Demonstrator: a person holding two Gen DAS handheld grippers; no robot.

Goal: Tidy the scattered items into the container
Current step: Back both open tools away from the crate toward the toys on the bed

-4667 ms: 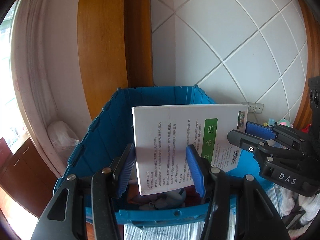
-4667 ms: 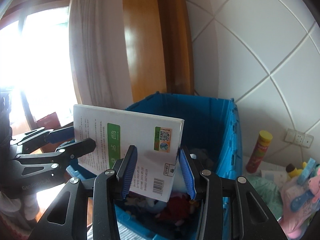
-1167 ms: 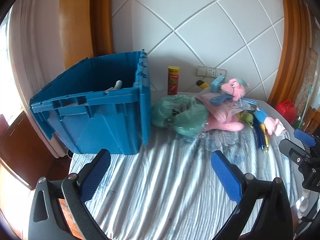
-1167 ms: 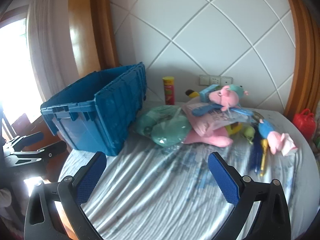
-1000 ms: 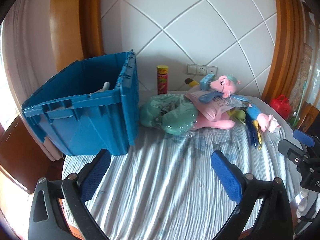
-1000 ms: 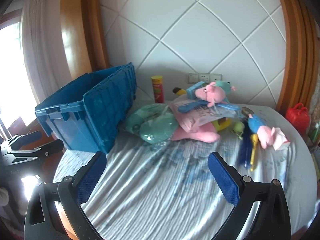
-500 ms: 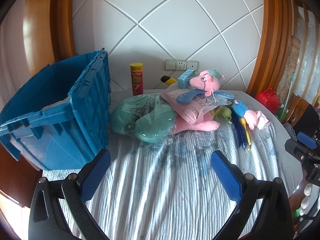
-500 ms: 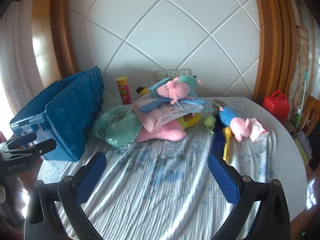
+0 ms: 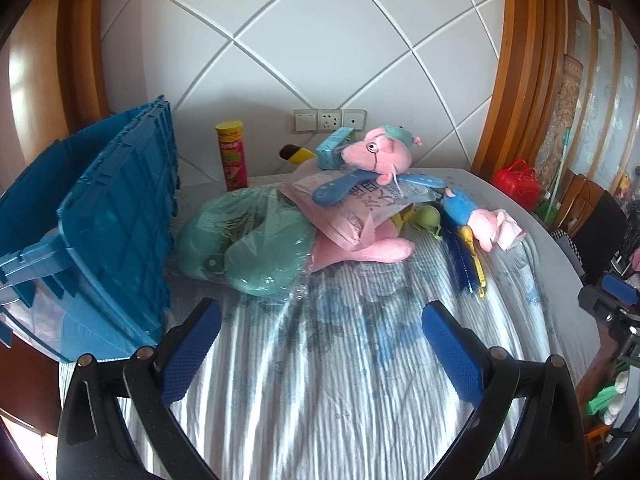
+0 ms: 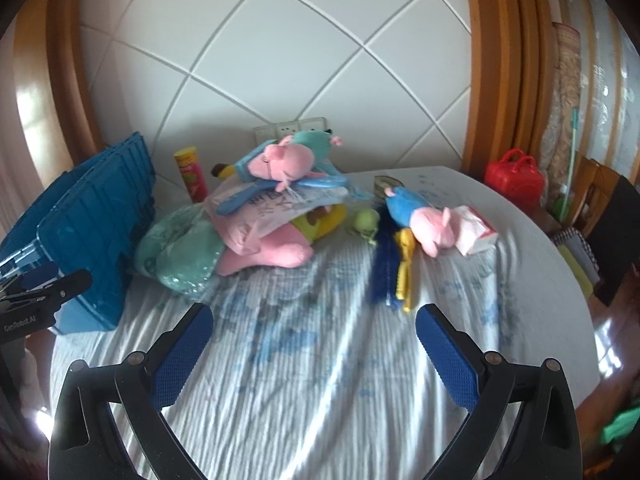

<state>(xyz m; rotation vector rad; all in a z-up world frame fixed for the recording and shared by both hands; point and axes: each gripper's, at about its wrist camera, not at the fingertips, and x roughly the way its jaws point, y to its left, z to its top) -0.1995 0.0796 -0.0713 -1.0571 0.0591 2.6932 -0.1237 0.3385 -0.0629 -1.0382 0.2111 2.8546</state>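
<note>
A blue plastic crate [image 9: 104, 232] [image 10: 80, 220] stands at the left end of the striped table. Beside it lies a heap: a green neck pillow in clear wrap [image 9: 248, 240] [image 10: 180, 252], a pink plush pig [image 9: 380, 152] [image 10: 288, 160], a printed plastic bag [image 9: 360, 204], a small blue-and-pink plush [image 9: 476, 216] [image 10: 428, 220], a dark blue brush [image 9: 460, 256] [image 10: 384, 264] and a yellow chip can [image 9: 232, 152] [image 10: 192, 172]. My left gripper [image 9: 320, 340] and right gripper [image 10: 312, 344] both stand open and empty over bare cloth, short of the heap.
A red toy case [image 9: 516, 180] [image 10: 516, 180] sits at the table's far right edge. Wall sockets [image 9: 328, 120] are behind the heap. A chair [image 9: 592, 208] stands past the right rim. Striped cloth [image 10: 320, 400] in front holds nothing.
Earlier both grippers held a white box over the crate; it is gone from them and both are open. Both views have swung right from the crate toward the heap of toys.
</note>
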